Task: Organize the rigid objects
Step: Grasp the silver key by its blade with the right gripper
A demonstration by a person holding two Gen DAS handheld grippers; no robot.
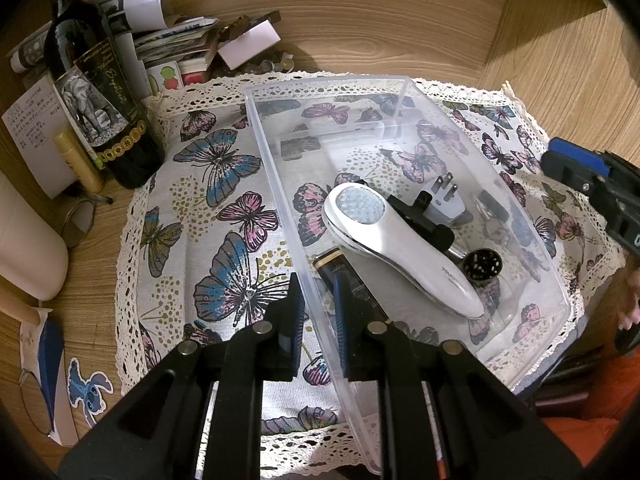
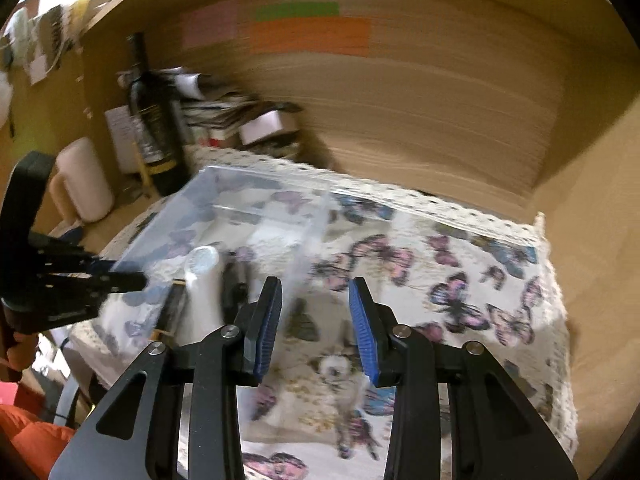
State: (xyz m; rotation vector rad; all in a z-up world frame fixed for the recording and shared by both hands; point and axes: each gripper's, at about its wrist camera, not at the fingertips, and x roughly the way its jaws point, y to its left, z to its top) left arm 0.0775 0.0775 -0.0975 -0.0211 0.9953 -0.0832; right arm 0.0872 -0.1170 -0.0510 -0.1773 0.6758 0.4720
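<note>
Wooden desk [image 1: 400, 20] surface carries a lace-edged cloth [image 1: 224, 184] printed with butterflies, and on it stands a clear plastic bin [image 1: 520, 208], its long axis running from the near edge away toward the back panel. Inside lies a white handheld device [image 1: 400, 244], its long axis slanting across the bin: the round lens head points toward the far left wall, the handle toward the near right corner. Beside it sit a white plug adapter [image 1: 446, 200], prongs pointing up and away, a black flat object [image 1: 348, 276] along the left wall, and a small dark round cap [image 1: 482, 264]. The left gripper [image 1: 318, 312] is clamped on the bin's left wall, one pad on each side. The right gripper [image 2: 314, 312] hovers over the cloth just right of the bin, jaws apart with nothing between them. A dark wine bottle [image 1: 96, 92] stands upright at the far left, beside stacked papers [image 1: 176, 40].
</note>
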